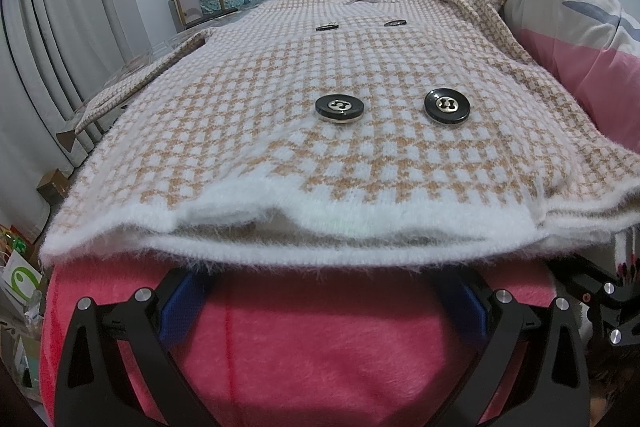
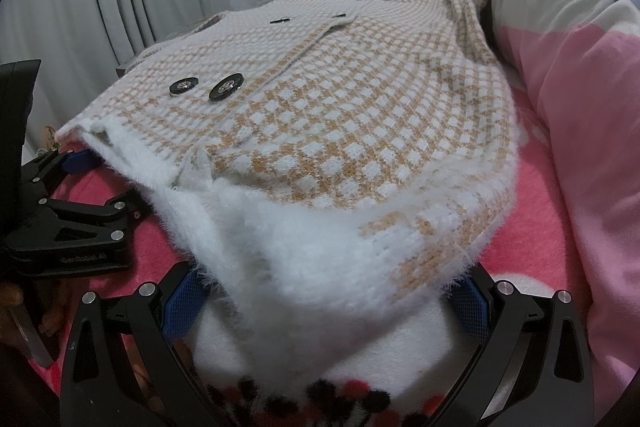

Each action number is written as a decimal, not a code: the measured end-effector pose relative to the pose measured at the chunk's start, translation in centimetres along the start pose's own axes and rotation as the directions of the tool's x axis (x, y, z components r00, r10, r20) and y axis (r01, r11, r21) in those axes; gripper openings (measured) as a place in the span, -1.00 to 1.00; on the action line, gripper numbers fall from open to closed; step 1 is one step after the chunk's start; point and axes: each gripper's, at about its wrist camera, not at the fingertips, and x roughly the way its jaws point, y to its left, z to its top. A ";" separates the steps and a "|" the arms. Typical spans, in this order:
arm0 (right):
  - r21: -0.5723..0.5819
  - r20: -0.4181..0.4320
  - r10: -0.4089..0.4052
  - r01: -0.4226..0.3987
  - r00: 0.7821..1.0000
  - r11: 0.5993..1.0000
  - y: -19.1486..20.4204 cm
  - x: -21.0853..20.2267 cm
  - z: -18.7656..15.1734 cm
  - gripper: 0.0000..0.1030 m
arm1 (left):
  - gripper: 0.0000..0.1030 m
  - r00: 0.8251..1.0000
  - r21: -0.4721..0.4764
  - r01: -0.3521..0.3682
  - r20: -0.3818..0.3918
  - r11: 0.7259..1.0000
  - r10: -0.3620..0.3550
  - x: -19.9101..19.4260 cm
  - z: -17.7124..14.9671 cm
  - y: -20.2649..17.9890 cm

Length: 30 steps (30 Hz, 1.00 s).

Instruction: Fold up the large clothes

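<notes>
Checked knit coat lies flat, front up, on the pink blanket of the bed, white hem nearest, collar at the far end; right sleeve climbs the rolled quilt. Spread like this, probably ready for a first fold from the hem. Left tongs spread wide, fingers just under the hem edge. Right tongs equally apart, straddling the bunched right hem corner; neither clamped yet.
</notes>
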 end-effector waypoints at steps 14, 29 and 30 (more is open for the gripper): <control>-0.049 -0.062 -0.024 0.021 0.998 0.999 1.8 -4.0 0.0 0.75 | 0.93 0.998 -0.013 0.022 -0.052 1.000 -0.023 -4.7 -0.4 1.0; 0.540 0.398 -0.136 -0.112 0.907 0.834 -14.4 -11.7 14.8 0.51 | 0.69 0.916 0.227 0.263 0.246 0.938 -0.316 -8.2 16.0 -8.6; 0.594 0.436 -0.107 -0.196 0.893 0.781 -17.0 -11.7 15.4 0.51 | 0.65 0.900 0.245 0.303 0.244 0.921 -0.361 -7.6 17.5 -9.8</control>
